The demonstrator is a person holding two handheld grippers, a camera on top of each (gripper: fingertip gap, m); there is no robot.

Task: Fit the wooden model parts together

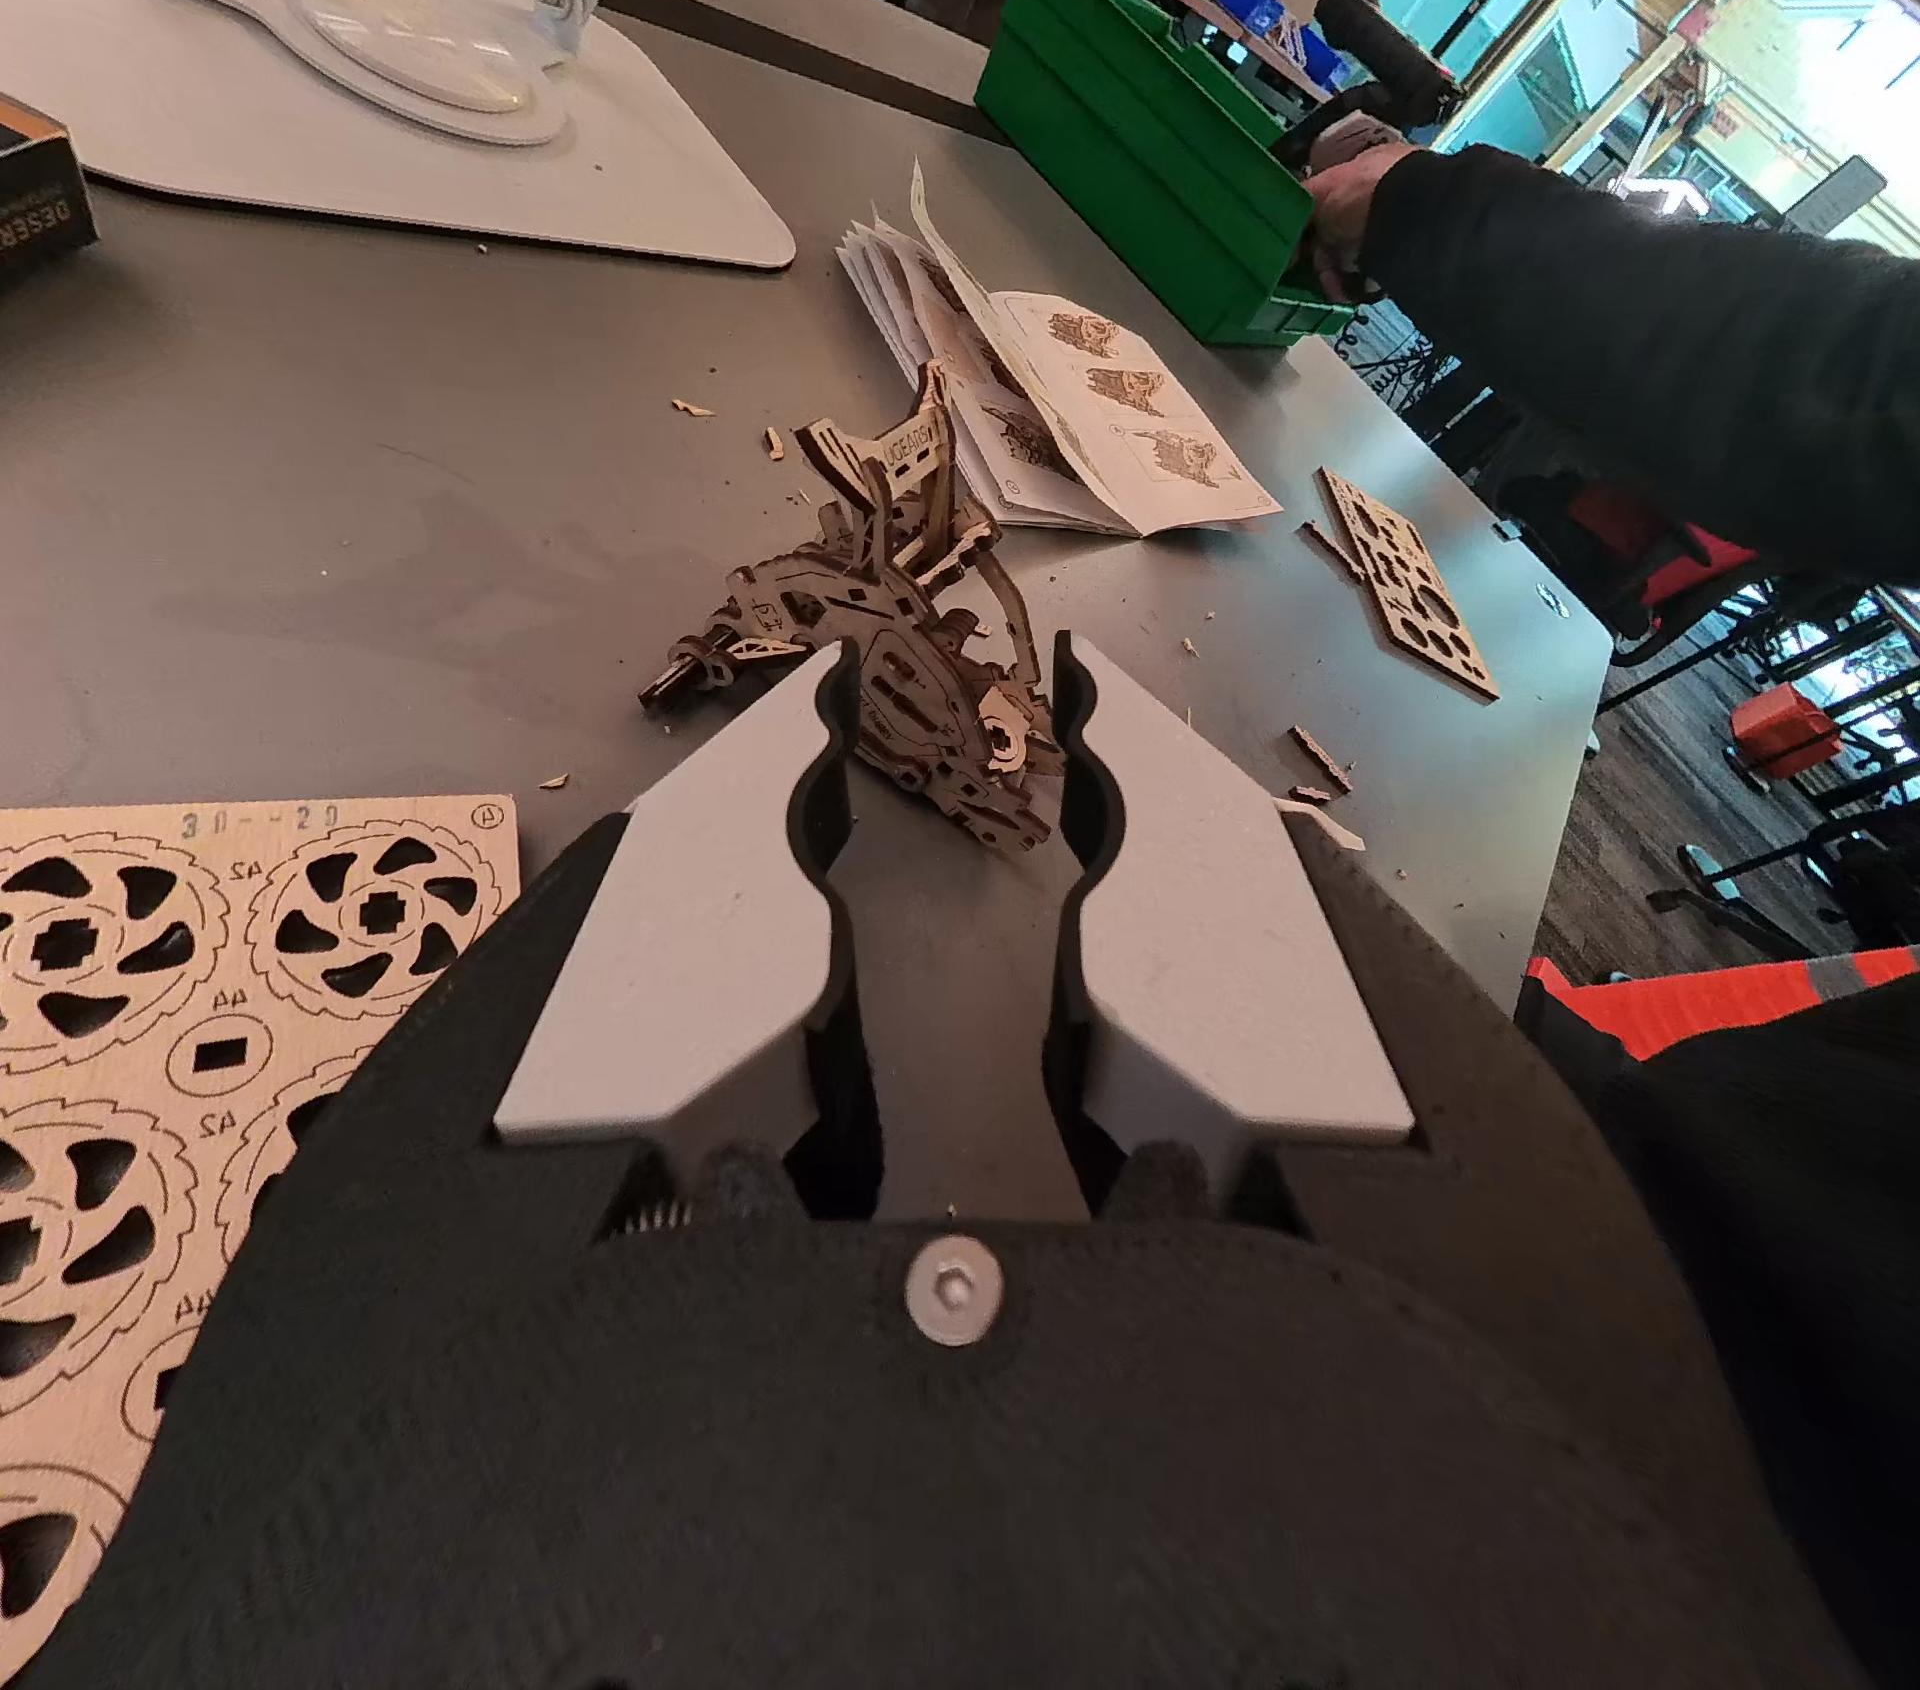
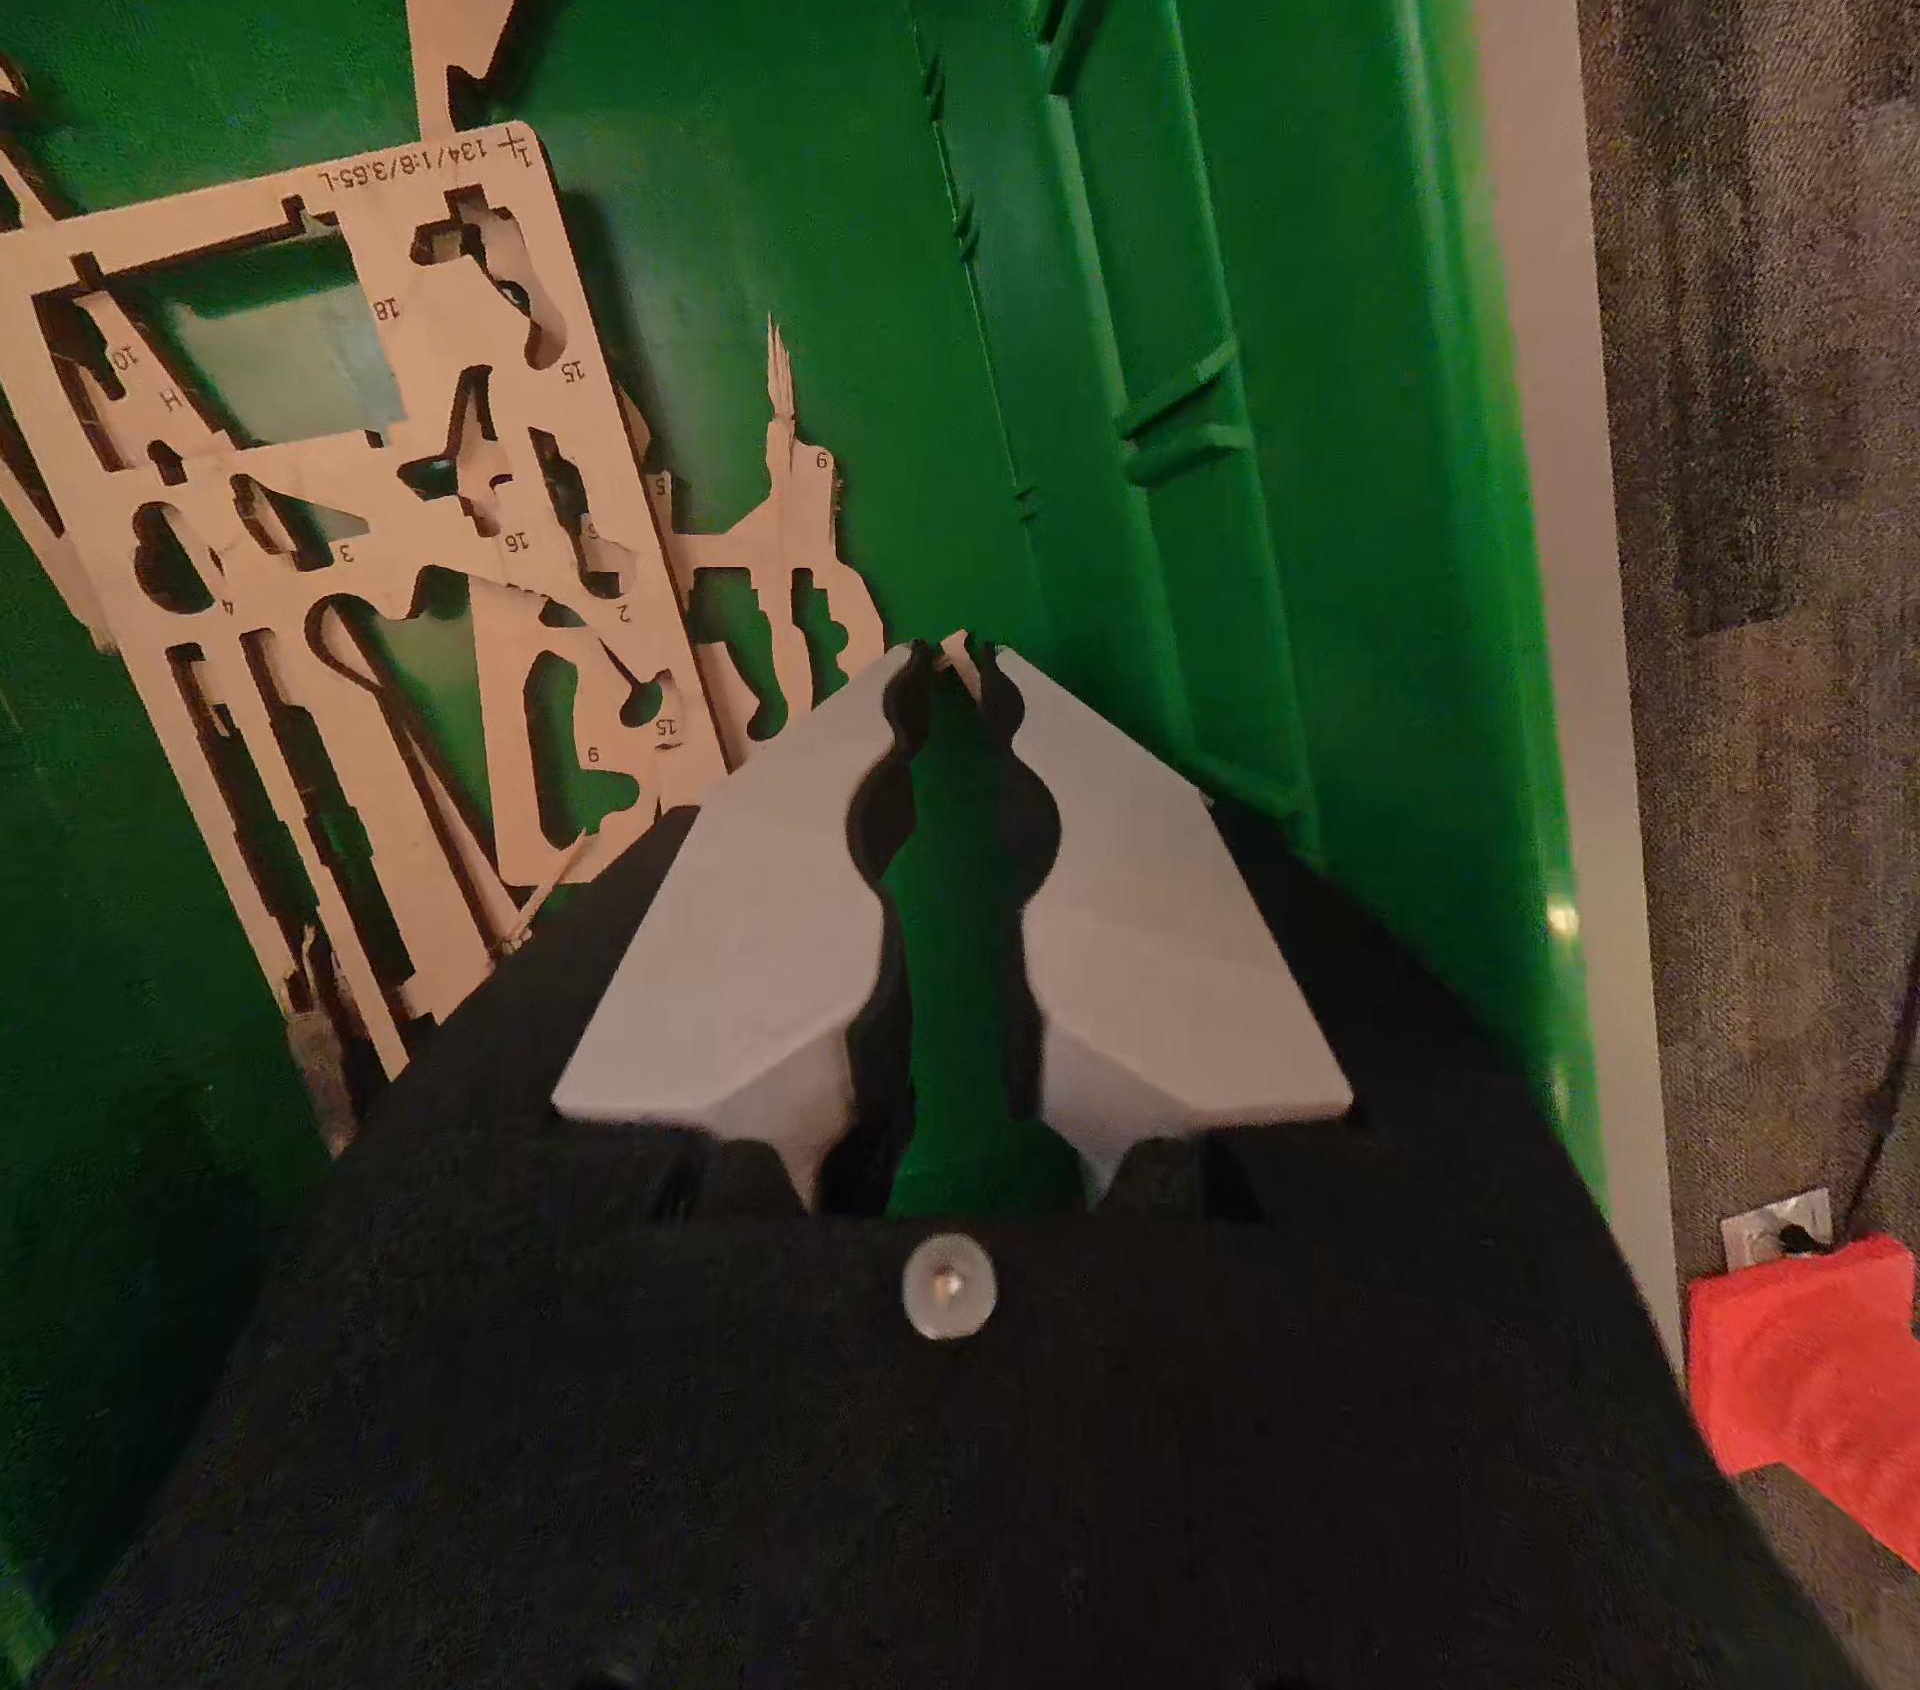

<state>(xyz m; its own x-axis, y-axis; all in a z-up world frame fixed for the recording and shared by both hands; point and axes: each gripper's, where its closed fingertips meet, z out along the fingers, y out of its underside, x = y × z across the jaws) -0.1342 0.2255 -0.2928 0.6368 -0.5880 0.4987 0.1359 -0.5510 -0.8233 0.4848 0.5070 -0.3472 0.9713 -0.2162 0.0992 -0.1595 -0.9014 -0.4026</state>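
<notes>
1. My left tool (image 1: 951, 674): grey fingers with black pads, parted wide, nothing gripped. It hovers low over the grey desk (image 1: 364, 497), its tips on either side of the near end of item 3; I cannot tell whether they touch it.

2. Pale plywood sheet of laser-cut gear wheels (image 1: 187, 965), flat on the desk at my near left, partly under the tool body.

3. Partly built dark-edged wooden model (image 1: 883, 601), standing on the desk just ahead of the left tool, with wood chips scattered around it.

4. Small punched-out plywood offcut (image 1: 1408, 580), flat, near the desk's right edge.

5. Open paper instruction booklet (image 1: 1081, 414), just behind the model.

6. White lamp base with jointed arms (image 1: 416, 71), far left.

7. Green plastic bin (image 1: 1132, 154), on the far right of the desk. The person's dark-sleeved arm (image 1: 1662, 352) reaches to it.

8. My right tool (image 2: 951, 653): inside the green bin, tips almost together, a narrow gap showing; whether anything is pinched there I cannot tell.

9. Emptied plywood part sheets (image 2: 343, 518), leaning against the bin's inner wall, just left of the right tool.
</notes>
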